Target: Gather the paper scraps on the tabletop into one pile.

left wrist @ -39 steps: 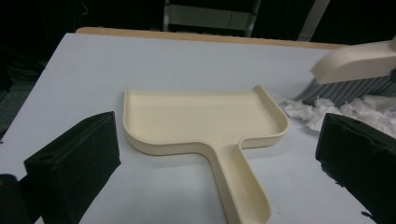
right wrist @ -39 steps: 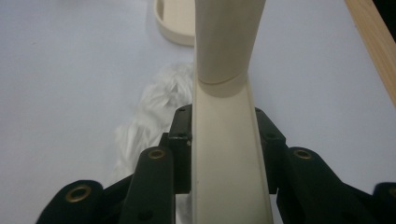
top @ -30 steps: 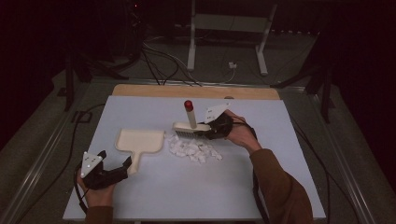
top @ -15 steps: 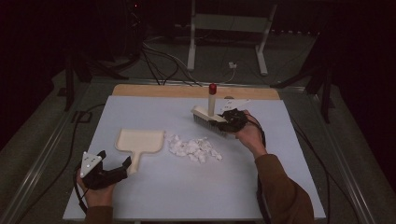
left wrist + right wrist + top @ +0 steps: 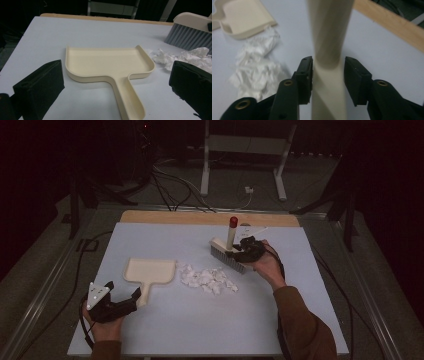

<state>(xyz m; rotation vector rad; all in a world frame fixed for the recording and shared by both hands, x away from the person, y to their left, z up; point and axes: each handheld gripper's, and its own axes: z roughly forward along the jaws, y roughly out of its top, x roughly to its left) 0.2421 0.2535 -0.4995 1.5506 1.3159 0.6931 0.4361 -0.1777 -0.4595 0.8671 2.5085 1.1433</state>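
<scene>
A: How does the right gripper (image 5: 328, 65) stand now?

B: Its jaws have just been opening. The brush handle (image 5: 329, 37) is between them, upright; there is a small gap at one pad, so I judge the grip is let go.

A: And the brush (image 5: 228, 255) itself?

B: It rests on its bristles on the tabletop (image 5: 300, 315), just beyond the paper scraps (image 5: 207, 278).

A: The left gripper (image 5: 129, 301)?

B: Wide open, holding nothing. The dustpan (image 5: 110, 62) lies straight ahead of it, the long handle pointing back between its jaws, so the left hand is much nearer. The scraps lie between dustpan and brush.
</scene>
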